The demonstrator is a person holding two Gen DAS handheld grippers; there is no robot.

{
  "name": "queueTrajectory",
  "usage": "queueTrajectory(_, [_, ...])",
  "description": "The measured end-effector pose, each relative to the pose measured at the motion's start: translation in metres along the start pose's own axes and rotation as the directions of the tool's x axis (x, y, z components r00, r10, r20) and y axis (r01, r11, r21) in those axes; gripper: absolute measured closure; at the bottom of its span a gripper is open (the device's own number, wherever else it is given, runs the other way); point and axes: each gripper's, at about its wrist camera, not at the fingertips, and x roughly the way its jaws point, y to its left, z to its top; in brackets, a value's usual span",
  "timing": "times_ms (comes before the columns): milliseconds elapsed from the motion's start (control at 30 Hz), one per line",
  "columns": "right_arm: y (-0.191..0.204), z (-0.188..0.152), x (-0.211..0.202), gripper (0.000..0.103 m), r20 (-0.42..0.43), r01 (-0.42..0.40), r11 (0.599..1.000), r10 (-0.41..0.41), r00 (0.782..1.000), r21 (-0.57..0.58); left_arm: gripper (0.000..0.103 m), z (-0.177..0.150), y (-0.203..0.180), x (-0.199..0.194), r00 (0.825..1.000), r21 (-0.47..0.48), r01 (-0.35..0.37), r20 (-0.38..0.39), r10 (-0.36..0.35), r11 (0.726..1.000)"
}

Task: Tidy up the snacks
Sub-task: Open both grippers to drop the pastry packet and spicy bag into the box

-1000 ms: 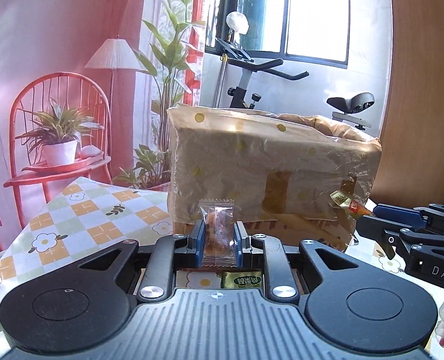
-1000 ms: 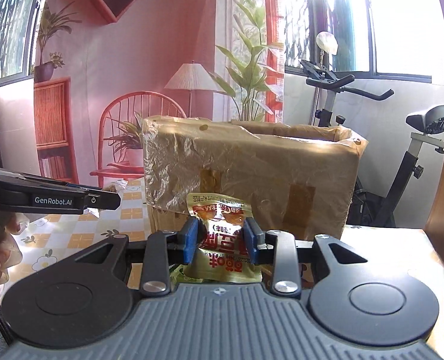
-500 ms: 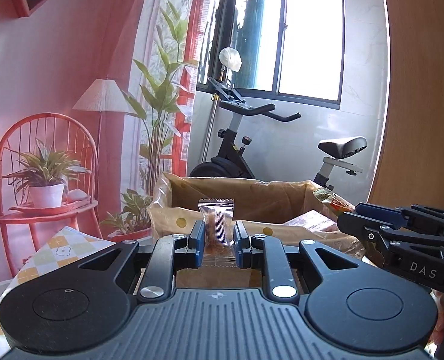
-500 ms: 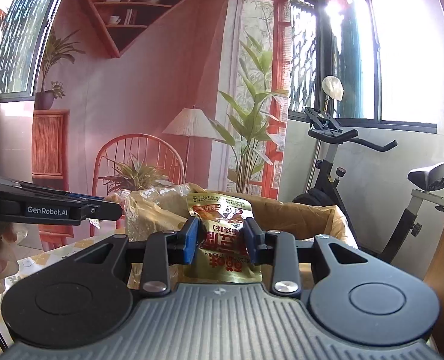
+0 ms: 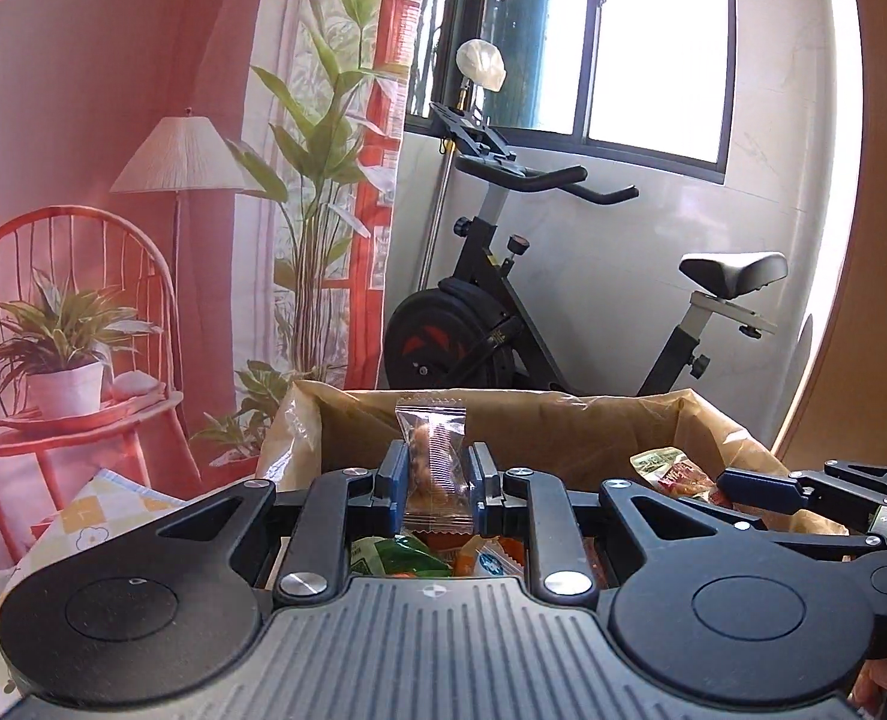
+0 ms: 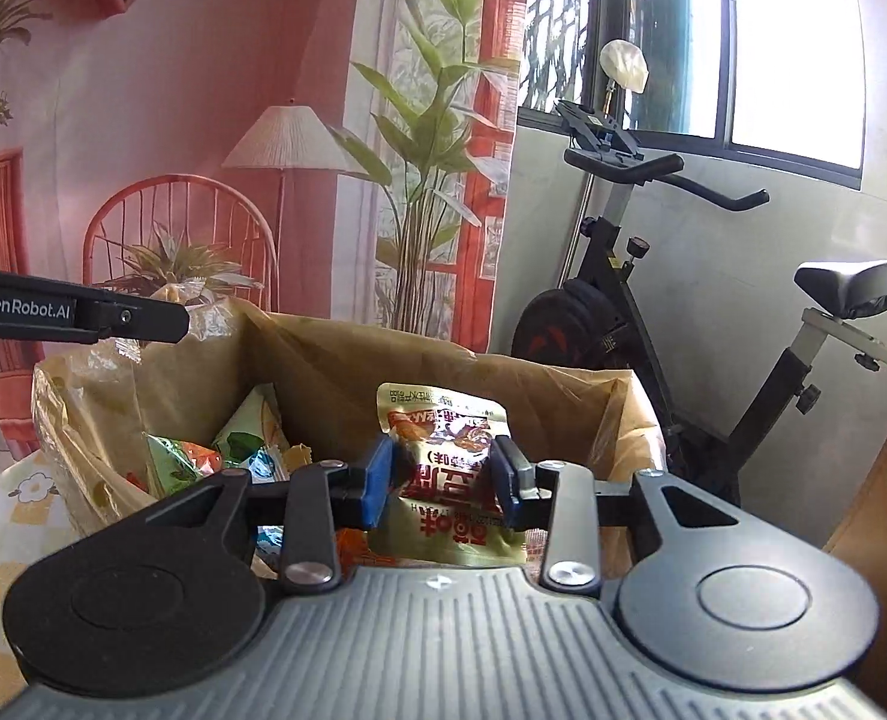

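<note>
Writing: "GenRobot.AI" on the left gripper's side arm in the right wrist view; Chinese print on the gold packet, too small to read.
Around: a cardboard box (image 6: 335,372) lined with plastic, snack packets (image 6: 203,456) loose inside it; exercise bike (image 5: 503,324) behind the box; red chair (image 5: 71,312) with a potted plant left of the box.
Left gripper (image 5: 437,483): clamped on a clear-wrapped pastry (image 5: 434,462), above the box's opening.
Right gripper (image 6: 443,477): jaws have just been easing apart; the gold packet (image 6: 443,468) sits between the pads, over the box's right half.
</note>
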Motion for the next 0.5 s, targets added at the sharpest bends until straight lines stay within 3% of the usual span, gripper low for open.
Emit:
queueTrajectory(33, [-0.002,-0.001,0.002,0.058,-0.014,0.006,1.0,-0.006,1.0,0.006,0.078,0.0,0.001,0.002,1.0,-0.002,-0.002,-0.009,0.002,1.0])
queueTrajectory(100, [-0.006,-0.003,0.0,0.056,-0.026,0.016,1.0,-0.016,1.0,0.023,0.05,-0.001,0.004,0.001,1.0,-0.014,0.002,-0.017,-0.002,1.0])
queueTrajectory(167, [-0.009,-0.004,-0.006,0.046,-0.014,0.006,0.999,-0.006,1.0,0.033,0.039,-0.002,0.008,-0.005,1.0,-0.017,0.0,0.009,0.0,1.0])
queueTrajectory(233, [-0.011,-0.005,-0.015,0.035,-0.003,0.0,0.999,0.0,1.0,0.033,0.036,-0.002,0.008,-0.01,1.0,-0.007,-0.009,0.011,0.009,1.0])
queueTrajectory(500, [-0.012,-0.007,-0.05,0.02,0.031,-0.054,0.996,0.052,0.998,0.072,0.034,-0.01,0.01,-0.04,1.0,0.041,-0.007,0.021,0.006,0.999])
